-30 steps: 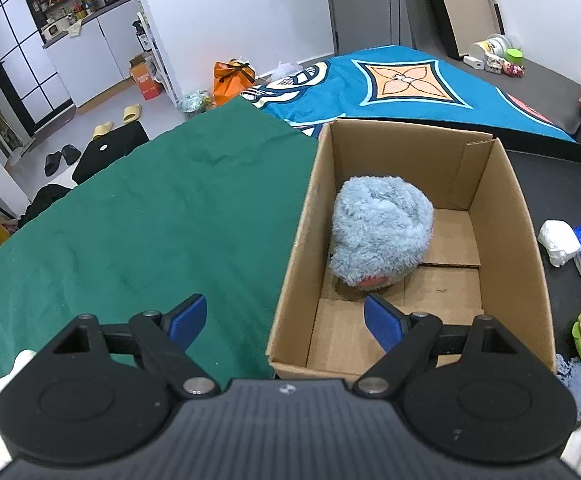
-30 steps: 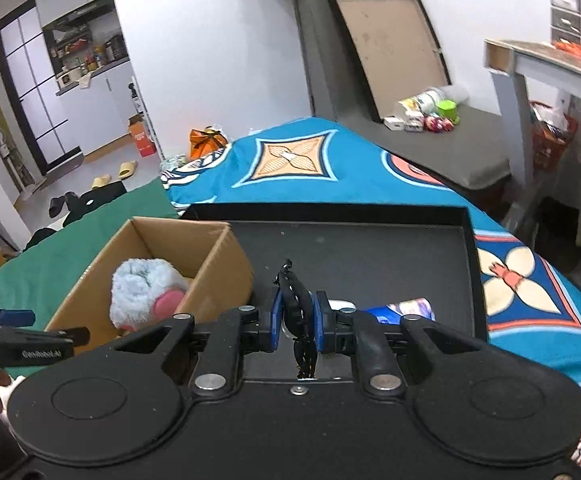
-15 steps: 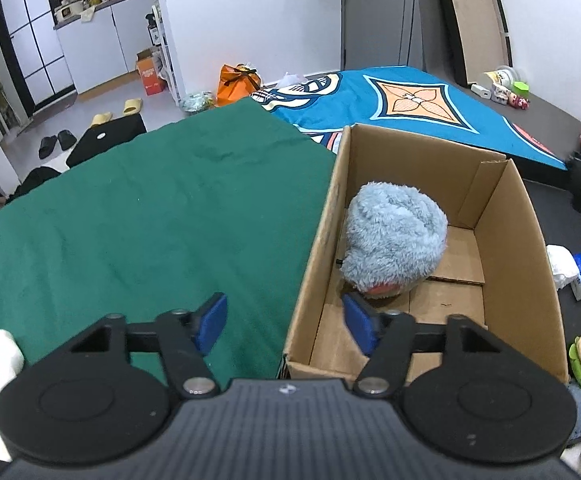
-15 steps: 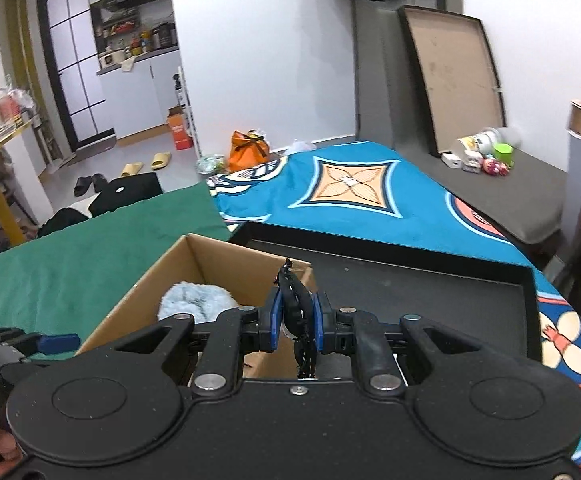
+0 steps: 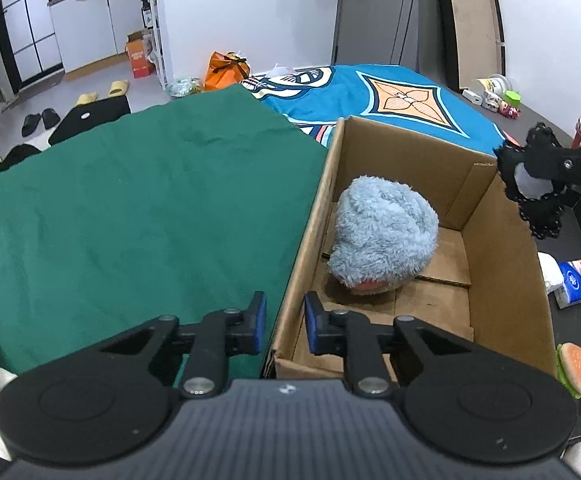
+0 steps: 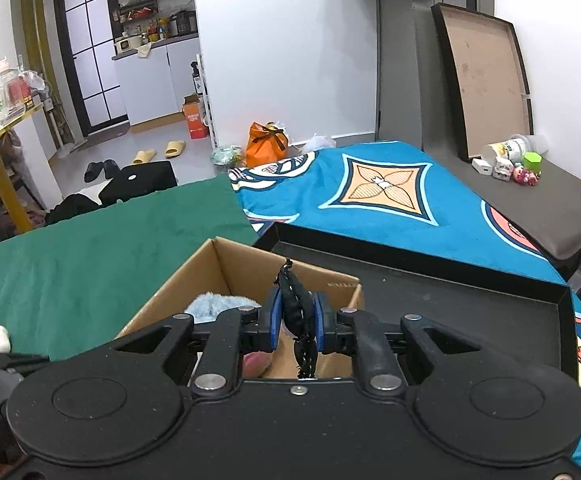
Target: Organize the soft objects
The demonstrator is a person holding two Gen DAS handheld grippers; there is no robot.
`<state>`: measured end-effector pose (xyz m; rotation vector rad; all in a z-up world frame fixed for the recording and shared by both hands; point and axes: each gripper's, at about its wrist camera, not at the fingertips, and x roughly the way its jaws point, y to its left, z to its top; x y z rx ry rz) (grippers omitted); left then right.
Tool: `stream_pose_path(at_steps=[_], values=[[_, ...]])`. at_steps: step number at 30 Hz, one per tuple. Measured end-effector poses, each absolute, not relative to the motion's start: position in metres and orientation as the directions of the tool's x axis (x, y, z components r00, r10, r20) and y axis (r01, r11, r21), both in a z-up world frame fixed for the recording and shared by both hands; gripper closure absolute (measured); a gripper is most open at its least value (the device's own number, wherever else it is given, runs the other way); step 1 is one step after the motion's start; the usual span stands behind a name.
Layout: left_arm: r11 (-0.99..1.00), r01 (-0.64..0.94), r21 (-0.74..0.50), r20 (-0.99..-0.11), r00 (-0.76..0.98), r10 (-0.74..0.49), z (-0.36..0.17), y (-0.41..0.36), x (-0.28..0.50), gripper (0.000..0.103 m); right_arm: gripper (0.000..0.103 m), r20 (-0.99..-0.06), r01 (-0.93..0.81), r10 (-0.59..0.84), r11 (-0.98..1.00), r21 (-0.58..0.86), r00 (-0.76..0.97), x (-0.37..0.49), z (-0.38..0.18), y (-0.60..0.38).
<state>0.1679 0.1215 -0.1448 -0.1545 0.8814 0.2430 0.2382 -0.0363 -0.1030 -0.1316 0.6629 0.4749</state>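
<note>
Pads of the right gripper (image 6: 295, 327) pinch a black lacy soft piece (image 6: 299, 320) that hangs lengthwise down between them, though the jaws are just starting to ease apart. Seen from the left wrist, the piece sits at the far right rim of the cardboard box (image 5: 502, 240), so the drop spot lies below and toward the fluffy blue plush (image 5: 382, 236) already inside. The left gripper (image 5: 284, 322) is closing across the box's near left wall, apparently to steady it.
</note>
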Motion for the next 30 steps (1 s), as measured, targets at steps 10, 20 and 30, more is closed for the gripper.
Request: stream_pose_path(at_steps=[10,20,30], values=[[0.961,-0.273,-0.04,-0.78,0.61,0.141,-0.144,0.121,0.167,0.088,0.047,-0.636,-0.428,0.362,0.902,0.055,0.682,0.235,-0.106,-0.046],[0.965,-0.262,-0.011,-0.791,0.593,0.152,-0.139,0.113,0.168,0.075,0.042,-0.665,-0.365,0.307,0.929,0.054,0.681,0.218,-0.118,-0.085],[0.964,-0.264,0.021,-0.793,0.582,0.177,-0.129,0.103,0.167,0.048,0.025,-0.663,-0.284,0.254,0.957,0.065,0.704,0.217,-0.125,-0.126]])
